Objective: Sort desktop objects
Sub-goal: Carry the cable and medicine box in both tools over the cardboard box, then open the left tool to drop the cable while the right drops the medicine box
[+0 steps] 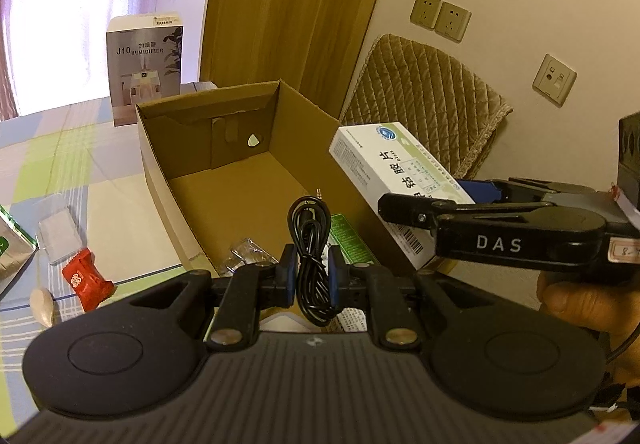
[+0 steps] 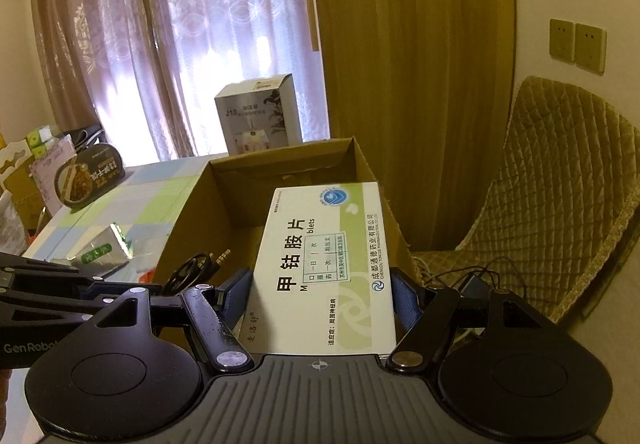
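My left gripper (image 1: 313, 273) is shut on a coiled black audio cable (image 1: 310, 244), held above the near end of an open cardboard box (image 1: 160, 164). The cable's jack plug points up. My right gripper (image 2: 320, 302) is shut on a white and green medicine box (image 2: 324, 264), held over the right wall of the same cardboard box (image 2: 192, 216). From the left wrist view, the medicine box (image 1: 384, 172) and the right gripper (image 1: 460, 200) come in from the right. A clear wrapper (image 1: 248, 254) and a green leaflet (image 1: 348, 236) lie inside the cardboard box.
On the checked tablecloth (image 1: 60, 148) lie a red sachet (image 1: 86, 278), a grey pouch (image 1: 60, 234) and a silver-green packet (image 2: 100, 252). A humidifier carton (image 1: 144, 68) stands behind the box. A bowl-noodle tub (image 2: 88, 176) sits far left. A quilted chair (image 2: 560, 184) stands to the right.
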